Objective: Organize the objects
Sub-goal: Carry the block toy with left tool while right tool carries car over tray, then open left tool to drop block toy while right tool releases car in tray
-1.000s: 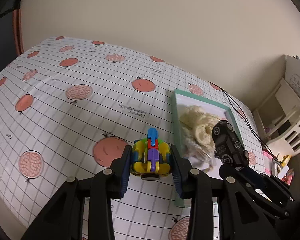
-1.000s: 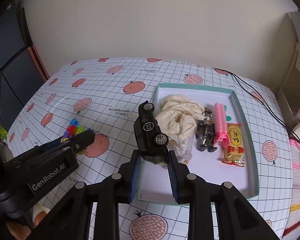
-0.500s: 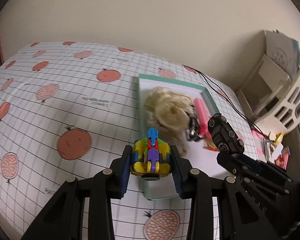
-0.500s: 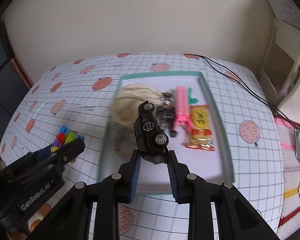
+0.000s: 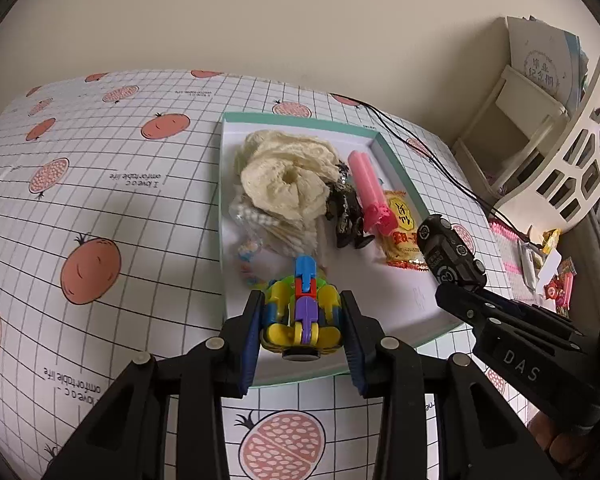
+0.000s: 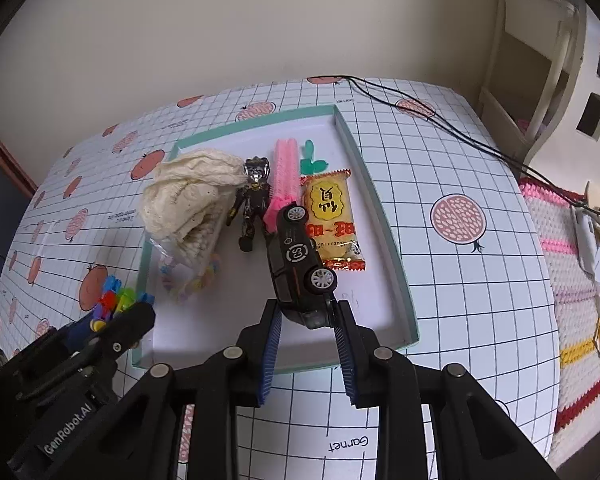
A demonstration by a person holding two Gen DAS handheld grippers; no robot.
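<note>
Left tongs (image 5: pixel 302 322) clamp a colourful block toy (image 5: pixel 300 312); right tongs (image 6: pixel 306 320) pinch a black toy car (image 6: pixel 298 264).

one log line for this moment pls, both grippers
left gripper: shut on colorful block toy | right gripper: shut on black toy car | both above tray | tray holds cream cloth, snack packet

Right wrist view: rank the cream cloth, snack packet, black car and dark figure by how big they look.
1. cream cloth
2. black car, though it is nearest the camera, so unsure
3. snack packet, close to the car
4. dark figure
</note>
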